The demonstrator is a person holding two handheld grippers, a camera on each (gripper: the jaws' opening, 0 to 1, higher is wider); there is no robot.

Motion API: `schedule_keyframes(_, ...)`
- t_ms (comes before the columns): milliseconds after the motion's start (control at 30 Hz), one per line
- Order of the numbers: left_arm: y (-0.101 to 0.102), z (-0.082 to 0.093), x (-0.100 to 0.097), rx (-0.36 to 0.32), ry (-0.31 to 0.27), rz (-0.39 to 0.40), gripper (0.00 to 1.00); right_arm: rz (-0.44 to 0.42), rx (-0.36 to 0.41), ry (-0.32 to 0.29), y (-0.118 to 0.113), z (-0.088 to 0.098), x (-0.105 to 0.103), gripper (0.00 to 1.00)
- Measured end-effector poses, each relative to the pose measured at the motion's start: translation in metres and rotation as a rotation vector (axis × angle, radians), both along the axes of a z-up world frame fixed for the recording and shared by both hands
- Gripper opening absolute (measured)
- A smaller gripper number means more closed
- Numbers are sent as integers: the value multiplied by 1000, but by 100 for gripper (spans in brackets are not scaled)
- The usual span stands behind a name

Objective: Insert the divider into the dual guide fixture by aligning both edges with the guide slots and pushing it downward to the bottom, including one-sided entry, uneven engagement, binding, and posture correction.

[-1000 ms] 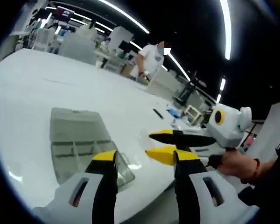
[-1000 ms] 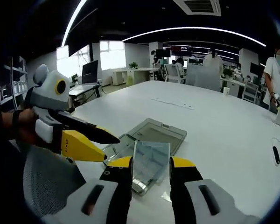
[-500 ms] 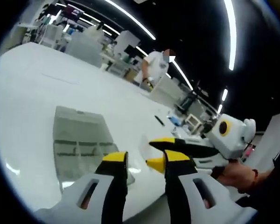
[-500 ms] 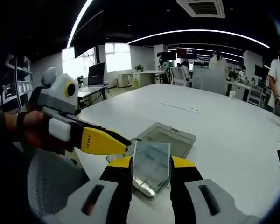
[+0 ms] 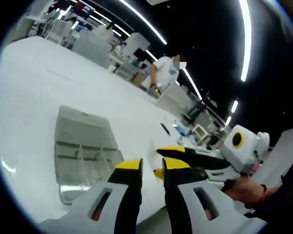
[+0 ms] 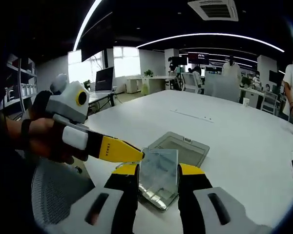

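On the white table (image 6: 224, 141), near its front edge, we find the clear dual guide fixture (image 6: 178, 148) lying flat, its lid section toward the far side. We note the right gripper (image 6: 158, 170) pinching the transparent divider (image 6: 158, 168) between its yellow-tipped jaws, the sheet held upright just above the near end of the fixture. From the left, the left gripper (image 6: 136, 155) reaches in, a hand (image 6: 41, 141) behind it, its tip at the divider's left edge. In the left gripper view, its own jaws (image 5: 151, 168) stand close together with a narrow gap; we cannot tell whether they grip anything. A person (image 5: 163, 73) stands far off
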State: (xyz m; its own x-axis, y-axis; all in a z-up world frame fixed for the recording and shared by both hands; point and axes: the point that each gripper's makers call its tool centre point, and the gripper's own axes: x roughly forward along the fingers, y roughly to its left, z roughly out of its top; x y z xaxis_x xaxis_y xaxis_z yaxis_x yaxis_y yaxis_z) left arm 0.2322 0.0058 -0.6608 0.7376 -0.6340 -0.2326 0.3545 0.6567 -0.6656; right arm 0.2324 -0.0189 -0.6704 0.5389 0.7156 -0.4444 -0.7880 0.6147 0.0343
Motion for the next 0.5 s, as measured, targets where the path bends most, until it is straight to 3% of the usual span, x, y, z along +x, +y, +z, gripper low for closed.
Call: schedule_keyframes(500,4,3,1,-89,14,27,0,6,25,-1,6,5,-2,27)
